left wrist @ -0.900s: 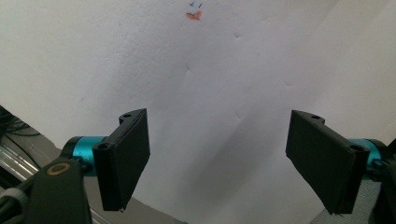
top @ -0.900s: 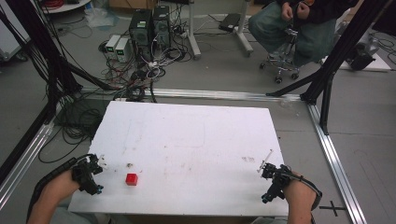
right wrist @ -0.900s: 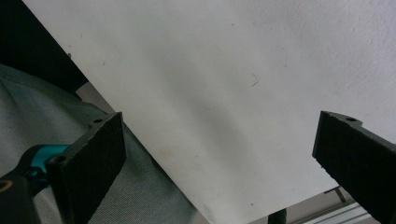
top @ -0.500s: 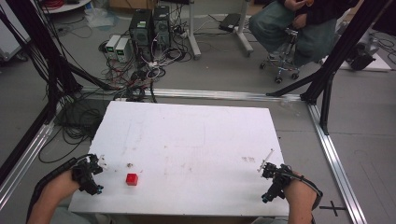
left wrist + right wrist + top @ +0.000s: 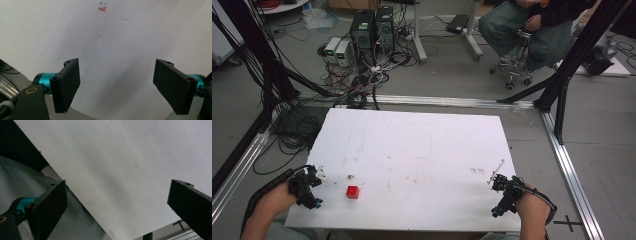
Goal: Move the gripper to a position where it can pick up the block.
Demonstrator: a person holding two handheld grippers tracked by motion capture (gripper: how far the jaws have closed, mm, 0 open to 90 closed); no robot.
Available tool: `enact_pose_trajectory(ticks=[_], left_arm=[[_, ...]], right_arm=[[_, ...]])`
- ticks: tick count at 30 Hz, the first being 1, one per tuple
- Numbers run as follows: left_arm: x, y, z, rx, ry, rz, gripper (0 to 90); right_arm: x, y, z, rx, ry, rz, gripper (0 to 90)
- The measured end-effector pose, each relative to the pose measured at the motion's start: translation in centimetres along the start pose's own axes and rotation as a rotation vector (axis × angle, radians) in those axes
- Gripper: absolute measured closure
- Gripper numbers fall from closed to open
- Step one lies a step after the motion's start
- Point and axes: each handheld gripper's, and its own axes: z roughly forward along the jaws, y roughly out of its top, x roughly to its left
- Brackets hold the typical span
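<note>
- Left gripper (image 5: pixel 307 186) sits at the near-left corner of the white surface (image 5: pixel 422 150), fingers (image 5: pixel 66 86) spread wide, nothing between them; its own view looks at bare foam with an orange-and-blue smudge (image 5: pixel 102 8) farther ahead.
- Right gripper (image 5: pixel 504 192) at the near-right edge, fingers (image 5: pixel 50 205) also spread wide and empty, hanging partly past the near edge over the person's grey trouser leg (image 5: pixel 15 182).
- Red cube (image 5: pixel 353 192) lies flat on the surface near the front edge, just right of the left gripper, apart from it, well away from the right gripper.
- Risk: cube is outside the left gripper view, so a blind reach could knock it sideways or off the near edge instead of straddling it.
- Risk: cube is small against the wide finger gap; closing off-centre would likely twist it or squirt it out.
- Risk: pressing down too hard could dent the soft-looking foam top, which already shows creases.
- Risk: right gripper's trailing cable could snag at the table edge if it swings in.
- Cube look: solid red, small, square faces, top face lighter; finer detail too small to tell.
- Thin white stick (image 5: pixel 496 170) lies just beyond the right gripper; small white scrap (image 5: pixel 350 176) beyond the cube.
- Far off: seated person (image 5: pixel 532 30) and computer boxes (image 5: pixel 372 25) on the floor.
</note>
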Motion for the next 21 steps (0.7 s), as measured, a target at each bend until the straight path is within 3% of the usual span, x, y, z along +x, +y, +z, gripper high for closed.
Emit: enact_pose_trajectory(ticks=[9,21], left_arm=[[-0.36,0.28,-0.14,0.007,0.002,0.015,22.1],[-0.20,0.31,-0.33,0.005,-0.016,0.068,22.1]], right_arm=[[-0.03,-0.02,-0.04,-0.002,0.001,0.005,2.3],[-0.07,-0.04,0.09,-0.016,0.009,-0.004,2.3]])
